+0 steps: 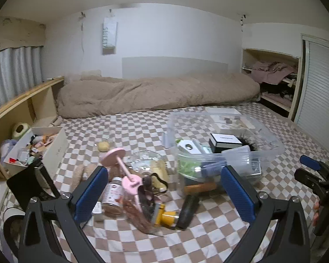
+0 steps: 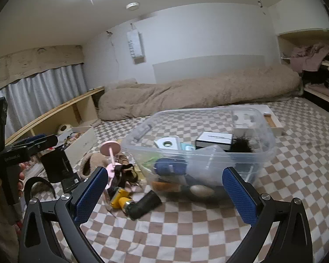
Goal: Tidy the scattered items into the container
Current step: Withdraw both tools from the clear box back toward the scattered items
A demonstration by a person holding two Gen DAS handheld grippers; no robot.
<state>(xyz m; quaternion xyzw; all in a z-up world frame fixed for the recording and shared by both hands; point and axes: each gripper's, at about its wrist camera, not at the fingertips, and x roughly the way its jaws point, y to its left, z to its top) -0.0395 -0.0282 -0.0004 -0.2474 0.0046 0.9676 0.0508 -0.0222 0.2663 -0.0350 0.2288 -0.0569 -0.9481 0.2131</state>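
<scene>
A clear plastic bin (image 1: 272,151) (image 2: 263,153) sits on the checkered bed and holds a black-and-white box (image 1: 224,141) (image 2: 213,140), a white device and other items. Left of it lies a scattered pile: a supplement bottle (image 1: 114,196), a pink stand (image 1: 120,162) (image 2: 110,151), a yellow tool (image 1: 166,217) (image 2: 120,200) and a black cylinder (image 1: 187,211) (image 2: 144,203). My left gripper (image 1: 164,195) is open above the pile. My right gripper (image 2: 164,195) is open in front of the bin, empty.
A white box of small items (image 1: 52,151) (image 2: 83,141) stands at the left by a wooden shelf (image 1: 22,105). A beige duvet (image 1: 155,92) lies along the far wall. A black box (image 2: 57,164) and a black headband (image 2: 39,185) lie at the left.
</scene>
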